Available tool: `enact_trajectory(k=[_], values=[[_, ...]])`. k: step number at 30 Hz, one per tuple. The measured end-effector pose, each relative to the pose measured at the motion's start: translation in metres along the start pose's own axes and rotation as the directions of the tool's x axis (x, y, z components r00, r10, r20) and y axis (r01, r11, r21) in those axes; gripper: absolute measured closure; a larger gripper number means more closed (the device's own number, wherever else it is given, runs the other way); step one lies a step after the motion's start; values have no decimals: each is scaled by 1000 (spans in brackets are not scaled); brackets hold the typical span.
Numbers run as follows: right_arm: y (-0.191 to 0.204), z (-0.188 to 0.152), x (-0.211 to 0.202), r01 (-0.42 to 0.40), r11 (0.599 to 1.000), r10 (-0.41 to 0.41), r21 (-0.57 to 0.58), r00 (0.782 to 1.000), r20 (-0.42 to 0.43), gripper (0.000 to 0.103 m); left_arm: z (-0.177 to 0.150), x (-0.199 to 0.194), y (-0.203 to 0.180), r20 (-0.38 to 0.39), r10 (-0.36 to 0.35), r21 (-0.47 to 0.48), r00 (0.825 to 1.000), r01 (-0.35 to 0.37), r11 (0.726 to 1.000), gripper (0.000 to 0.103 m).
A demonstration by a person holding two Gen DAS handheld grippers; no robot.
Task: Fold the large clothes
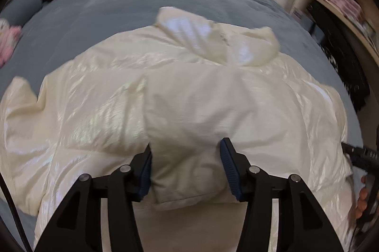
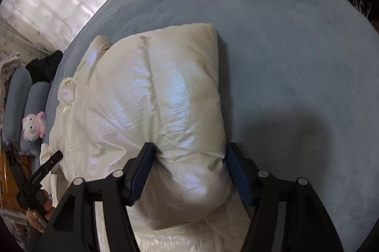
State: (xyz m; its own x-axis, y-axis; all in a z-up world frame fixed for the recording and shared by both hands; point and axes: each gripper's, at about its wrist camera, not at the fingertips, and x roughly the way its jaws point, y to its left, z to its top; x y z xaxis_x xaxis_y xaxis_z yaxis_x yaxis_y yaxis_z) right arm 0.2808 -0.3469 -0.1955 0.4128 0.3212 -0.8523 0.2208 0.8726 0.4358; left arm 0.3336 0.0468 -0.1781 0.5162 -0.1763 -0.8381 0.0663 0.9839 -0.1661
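Note:
A cream, shiny puffer jacket [image 1: 189, 91] lies spread on a grey-blue bed, collar [image 1: 213, 39] towards the far side. In the left wrist view a matte padded fold of it [image 1: 187, 157] sits between the pads of my left gripper [image 1: 186, 145]. The jaws stand apart and the fabric shows no pinch. In the right wrist view a thick folded part of the jacket [image 2: 165, 98] runs away from my right gripper [image 2: 189, 150]. Its pads dent that bundle on both sides, so it is shut on it.
The bed cover [image 2: 284, 50] stretches bare to the right of the jacket. Bolster pillows [image 2: 16, 98], a pink-and-white plush toy [image 2: 33, 125] and dark clothing [image 2: 45, 67] lie at its left end. Shelves [image 1: 343, 6] stand at the right. A hand [image 2: 40, 209] holds the other tool.

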Motion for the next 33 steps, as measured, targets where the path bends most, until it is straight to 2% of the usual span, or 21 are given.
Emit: enact_trajectory(k=[1,2,3,4,5,6,9,10,11,13,15,17,20,23,26,27,29,33], values=[[-3,0,1,-18,1000,18,17,1000,0,38,1,2,-3,-7,4,-5,1000,-4,1000,53],[-6,0,1,-29,999,29,25,1000,0,38,2,3,-5,-20,10,-19,1000,-10,1000,57],[-7,0,1,-45,999,45,29,999,1,39,4,4,-4,-28,18,-35,999,-19,999,77],[-6,1,-1,-55,998,55,19,998,8,45,5,4,-4,-27,22,-47,999,-24,999,87],[-4,1,-2,-66,998,66,0,998,11,53,7,2,-2,-21,19,-63,1000,-20,998,92],[2,0,-5,-62,997,63,-35,998,19,66,9,-1,0,-12,13,-76,1000,-14,997,94],[20,-2,-19,-21,992,32,-126,996,84,77,8,-15,7,46,13,-89,999,-9,996,95],[24,-4,-22,-6,989,22,-149,994,107,77,5,-16,8,60,27,-79,998,-22,997,95],[26,-6,-19,16,986,4,-166,993,119,77,0,-12,9,51,33,-69,998,-30,997,95],[21,-9,0,63,983,-51,-171,996,76,77,-8,-3,12,15,51,-56,999,-50,997,92],[17,-9,8,72,985,-64,-154,996,58,74,-15,2,14,11,64,-51,998,-63,997,85],[19,-6,5,79,987,-72,-140,996,56,70,-15,-1,17,9,69,-70,998,-68,995,79],[20,-2,-5,120,987,-117,-110,992,36,56,-11,-11,24,0,50,-108,999,-49,993,75],[32,-1,-30,151,978,-142,-146,987,75,55,-7,-40,32,52,59,-109,997,-53,993,75],[47,1,-54,134,978,-119,-162,988,98,55,-1,-61,27,102,73,-59,992,-68,996,75],[54,3,-60,122,979,-107,-161,989,97,54,2,-68,24,105,62,-46,993,-57,997,75],[63,8,-68,116,980,-103,-164,991,90,44,10,-75,15,81,26,-42,996,-23,999,75],[109,17,-60,88,968,-58,-235,990,130,43,26,-70,-7,88,26,-46,996,-22,999,75]])
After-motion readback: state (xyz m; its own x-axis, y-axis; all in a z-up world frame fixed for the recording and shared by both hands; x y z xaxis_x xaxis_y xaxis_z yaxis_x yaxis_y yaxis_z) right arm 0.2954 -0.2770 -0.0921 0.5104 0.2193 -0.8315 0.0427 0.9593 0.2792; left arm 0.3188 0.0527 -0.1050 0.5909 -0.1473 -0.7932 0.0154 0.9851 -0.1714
